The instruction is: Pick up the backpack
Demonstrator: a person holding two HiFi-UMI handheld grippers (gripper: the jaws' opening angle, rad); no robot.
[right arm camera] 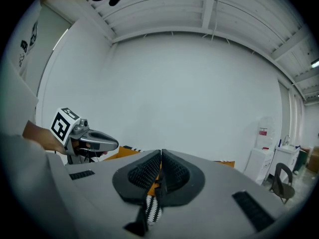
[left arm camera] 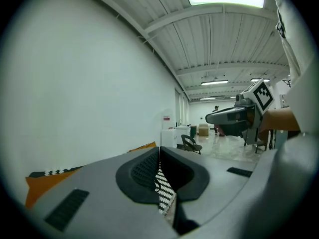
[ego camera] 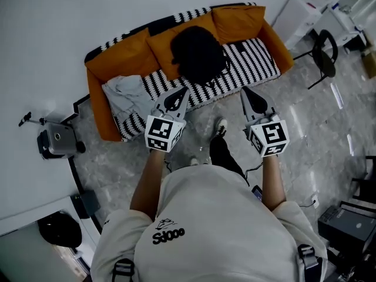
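The black backpack (ego camera: 198, 53) sits upright on the striped seat of an orange sofa (ego camera: 100, 69), leaning against the back cushions. My left gripper (ego camera: 181, 91) is shut and empty; it hovers over the sofa's front edge, short of the backpack and to its lower left. The right gripper (ego camera: 246, 91) is also shut and empty, short of the backpack to its lower right. In the left gripper view the jaws (left arm camera: 159, 153) meet with only striped fabric seen through the slit, and the right gripper (left arm camera: 234, 116) shows alongside. The right gripper view shows shut jaws (right arm camera: 161, 156) and the left gripper (right arm camera: 94, 142).
A grey cloth (ego camera: 126, 96) lies on the sofa's left end. A black chair (ego camera: 323, 54) and white cabinets (ego camera: 296, 13) stand to the right of the sofa. A grey device (ego camera: 56, 140) sits on the floor at left. The person's shoe (ego camera: 220, 127) is near the sofa front.
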